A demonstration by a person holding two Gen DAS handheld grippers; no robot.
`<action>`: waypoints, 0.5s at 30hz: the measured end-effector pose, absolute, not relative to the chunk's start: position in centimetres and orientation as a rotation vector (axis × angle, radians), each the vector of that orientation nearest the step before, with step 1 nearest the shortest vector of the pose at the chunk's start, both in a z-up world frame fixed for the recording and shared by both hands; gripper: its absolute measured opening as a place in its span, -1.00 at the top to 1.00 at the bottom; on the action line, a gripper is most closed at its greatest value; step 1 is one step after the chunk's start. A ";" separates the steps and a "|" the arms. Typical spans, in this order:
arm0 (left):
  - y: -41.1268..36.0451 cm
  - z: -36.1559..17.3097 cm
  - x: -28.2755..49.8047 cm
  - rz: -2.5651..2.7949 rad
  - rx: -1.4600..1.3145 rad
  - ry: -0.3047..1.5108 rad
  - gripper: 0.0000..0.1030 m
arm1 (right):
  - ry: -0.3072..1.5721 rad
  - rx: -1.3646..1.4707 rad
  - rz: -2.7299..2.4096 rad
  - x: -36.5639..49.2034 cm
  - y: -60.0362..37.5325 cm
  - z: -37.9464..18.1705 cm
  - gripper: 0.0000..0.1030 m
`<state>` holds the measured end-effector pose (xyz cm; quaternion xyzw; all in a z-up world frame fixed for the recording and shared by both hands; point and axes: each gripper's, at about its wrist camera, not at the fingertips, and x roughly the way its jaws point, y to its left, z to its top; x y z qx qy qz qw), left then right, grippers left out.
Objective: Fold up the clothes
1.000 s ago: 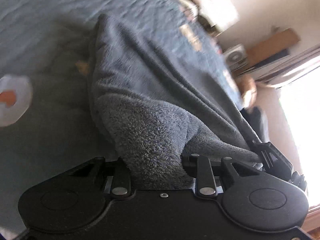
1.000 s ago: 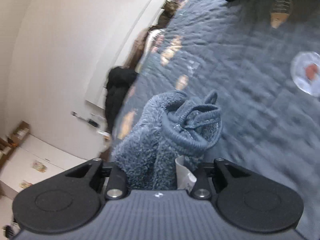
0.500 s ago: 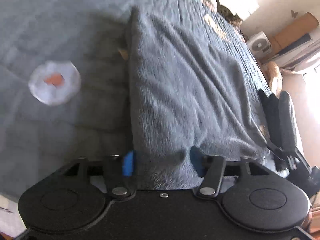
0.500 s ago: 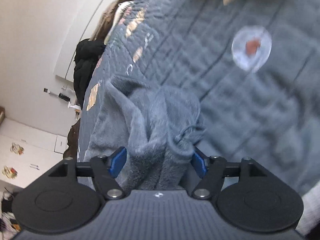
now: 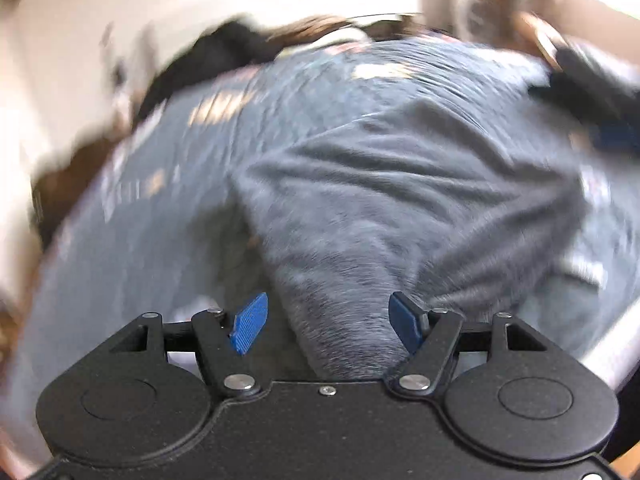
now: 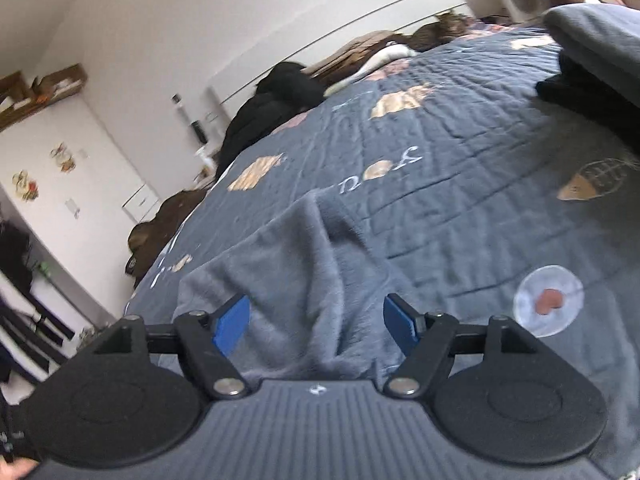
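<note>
Left gripper [image 5: 326,322]: jaws standing apart, blue pads [image 5: 250,322] exposed on both sides. A tapering end of the grey fleece garment [image 5: 400,208] is lying in the gap; it is reaching the right pad and sitting clear of the left one, so nothing is being pinched. The left wrist view is smeared by motion blur, so detail beyond the garment is hard to read.

Right gripper [image 6: 316,322]: jaws likewise spread wide. A ridge of the same grey fleece garment [image 6: 296,276] is running up between the fingers without either pad closing on it.

The garment is lying spread on the dark blue quilt [image 6: 460,152], on the near portion of the quilt just ahead of both grippers, with soft creases across it. In the right wrist view a raised fold is pointing away toward the printed lettering on the quilt.

A round pale patch with a red spot [image 6: 548,300] is showing on the quilt, beside the garment's right edge. A folded grey item [image 6: 600,40] is sitting over a black item [image 6: 580,92] at the quilt's far right corner. A black heap [image 6: 276,100] is resting at the quilt's far left edge.
</note>
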<state>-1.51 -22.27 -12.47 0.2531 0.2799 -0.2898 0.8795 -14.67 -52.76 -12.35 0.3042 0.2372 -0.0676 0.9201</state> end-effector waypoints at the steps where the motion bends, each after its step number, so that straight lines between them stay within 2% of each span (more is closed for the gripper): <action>1: -23.1 -12.9 -2.4 -0.609 0.587 0.547 -0.28 | 0.492 0.621 -0.120 -14.3 -52.5 -12.5 -0.43; 8: -26.0 -17.5 -6.6 -0.559 0.906 0.305 -0.28 | 0.543 0.469 -0.072 -12.2 -50.1 -13.4 -0.42; 15: -26.9 -20.5 -8.0 -0.555 1.087 0.212 -0.30 | 0.574 0.384 -0.079 -12.3 -48.7 -13.5 -0.42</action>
